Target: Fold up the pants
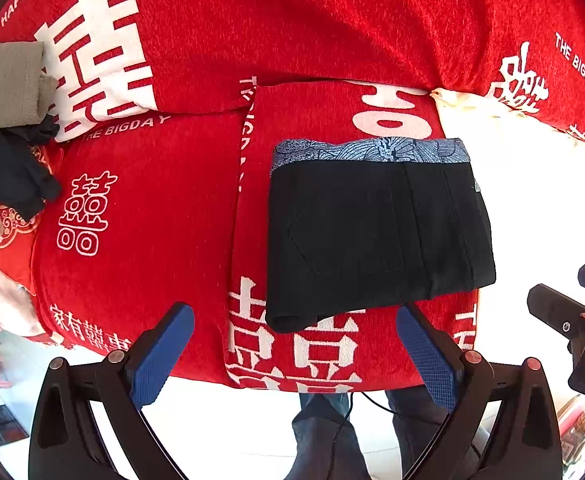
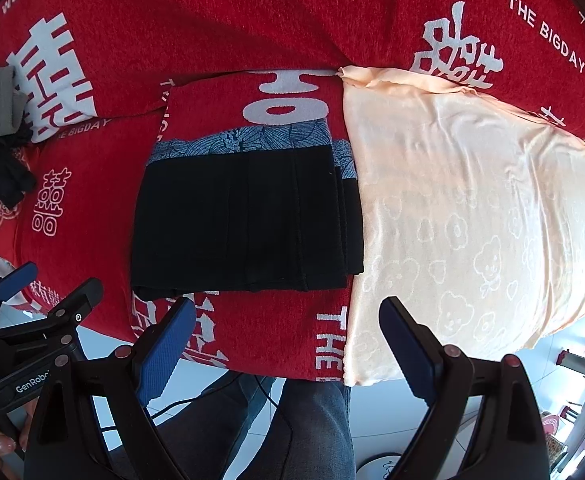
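Black pants (image 1: 376, 232) (image 2: 244, 220) lie folded into a compact rectangle on a red sofa seat, their blue patterned waistband lining (image 1: 372, 150) (image 2: 244, 140) showing along the far edge. My left gripper (image 1: 292, 344) hovers open just in front of the pants' near edge, touching nothing. My right gripper (image 2: 288, 340) is also open and empty, held back over the seat's front edge. The right gripper shows at the right edge of the left wrist view (image 1: 572, 312), and the left gripper at the left edge of the right wrist view (image 2: 32, 292).
The sofa wears a red cover (image 1: 152, 208) with white characters. A peach towel (image 2: 472, 216) covers the seat right of the pants. A grey cloth (image 1: 4, 84) and dark garments (image 1: 8, 176) lie at the far left. A person's legs (image 2: 292, 420) and a cable show below.
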The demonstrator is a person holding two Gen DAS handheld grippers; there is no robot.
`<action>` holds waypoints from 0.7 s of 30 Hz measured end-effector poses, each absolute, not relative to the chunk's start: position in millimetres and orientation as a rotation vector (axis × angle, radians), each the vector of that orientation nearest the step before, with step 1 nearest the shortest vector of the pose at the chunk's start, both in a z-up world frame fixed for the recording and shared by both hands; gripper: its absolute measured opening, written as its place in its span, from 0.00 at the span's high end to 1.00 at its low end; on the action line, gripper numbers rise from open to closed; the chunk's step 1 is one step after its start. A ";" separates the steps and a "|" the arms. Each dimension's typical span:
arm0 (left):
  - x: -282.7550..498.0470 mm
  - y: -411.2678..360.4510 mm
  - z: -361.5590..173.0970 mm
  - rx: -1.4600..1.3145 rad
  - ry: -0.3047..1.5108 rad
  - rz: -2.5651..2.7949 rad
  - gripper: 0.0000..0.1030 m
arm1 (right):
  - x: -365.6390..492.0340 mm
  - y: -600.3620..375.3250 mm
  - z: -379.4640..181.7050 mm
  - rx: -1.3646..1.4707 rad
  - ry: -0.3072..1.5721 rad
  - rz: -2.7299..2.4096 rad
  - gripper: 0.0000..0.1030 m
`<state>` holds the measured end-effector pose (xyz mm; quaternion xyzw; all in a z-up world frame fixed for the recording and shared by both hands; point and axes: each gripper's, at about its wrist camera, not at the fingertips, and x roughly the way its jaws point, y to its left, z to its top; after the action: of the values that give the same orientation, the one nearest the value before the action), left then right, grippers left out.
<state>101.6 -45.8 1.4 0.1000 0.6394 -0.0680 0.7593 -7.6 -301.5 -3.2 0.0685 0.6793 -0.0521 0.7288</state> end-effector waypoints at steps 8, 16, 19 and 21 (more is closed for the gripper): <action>101.5 -46.0 1.3 0.216 1.392 -0.147 0.02 | -6.7 -300.9 -3.3 0.150 1.498 -0.115 0.08; 102.1 -46.0 0.7 0.216 1.393 -0.148 0.02 | -5.9 -300.8 -3.8 0.150 1.498 -0.114 0.08; 102.1 -45.8 0.3 0.212 1.393 -0.148 0.02 | -5.8 -300.9 -3.9 0.150 1.498 -0.116 0.08; 102.4 -45.6 0.4 0.213 1.392 -0.147 0.02 | -5.4 -300.7 -4.3 0.150 1.499 -0.114 0.08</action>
<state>102.4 -45.6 0.4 0.0979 0.6395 -0.0675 0.7596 -5.4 -300.6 -4.3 0.0679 0.6804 -0.0517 0.7278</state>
